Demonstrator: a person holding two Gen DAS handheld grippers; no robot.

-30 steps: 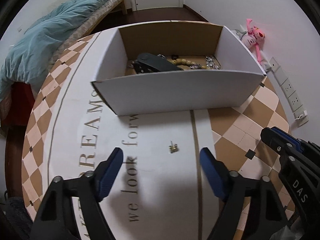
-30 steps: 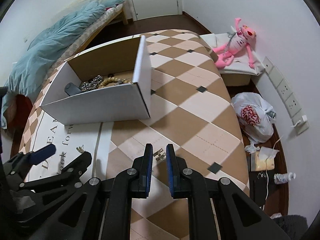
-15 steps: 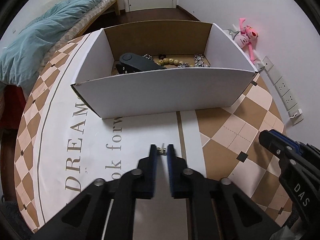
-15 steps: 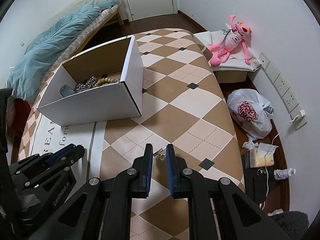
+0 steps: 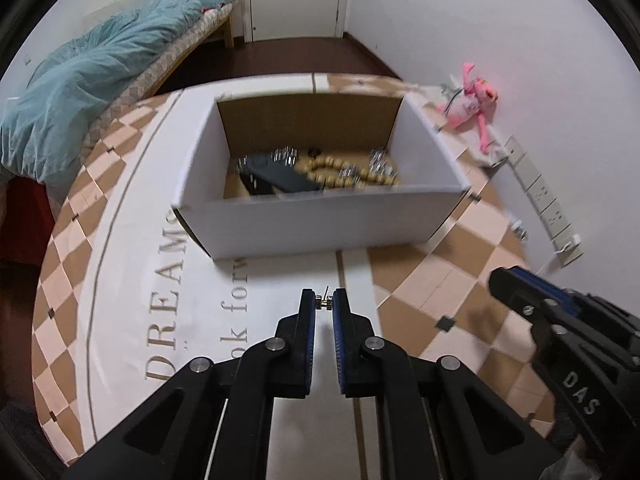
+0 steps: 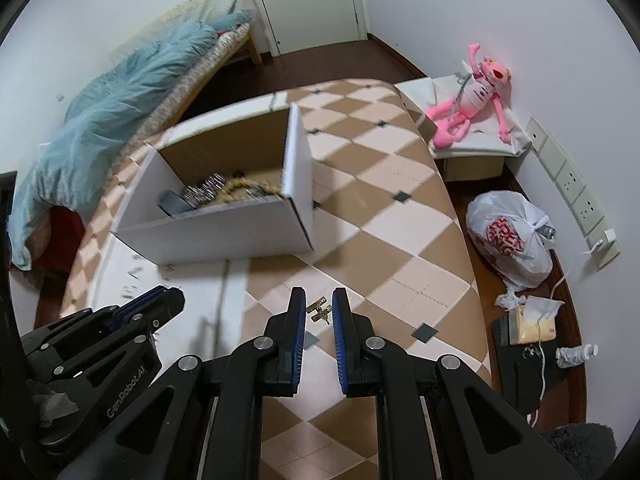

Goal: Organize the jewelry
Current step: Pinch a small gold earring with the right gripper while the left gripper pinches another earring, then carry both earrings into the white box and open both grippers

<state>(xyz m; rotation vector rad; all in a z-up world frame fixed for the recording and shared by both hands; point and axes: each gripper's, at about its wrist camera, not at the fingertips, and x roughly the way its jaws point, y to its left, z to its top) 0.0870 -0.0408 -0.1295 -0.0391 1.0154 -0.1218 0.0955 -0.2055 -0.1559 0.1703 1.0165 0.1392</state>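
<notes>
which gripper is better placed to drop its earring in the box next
Probably left: the left gripper, pinching a small earring, faces the white box head-on. The right gripper with its earring sits off the box's corner.

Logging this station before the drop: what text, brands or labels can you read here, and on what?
"DREAM", cut off by the white box: table cover.
"k forw", partly hidden: same cover.
"DAS": right tool.
"GenRobot.AI": left tool.
Red print on the plastic bag: too crumpled to read.
</notes>
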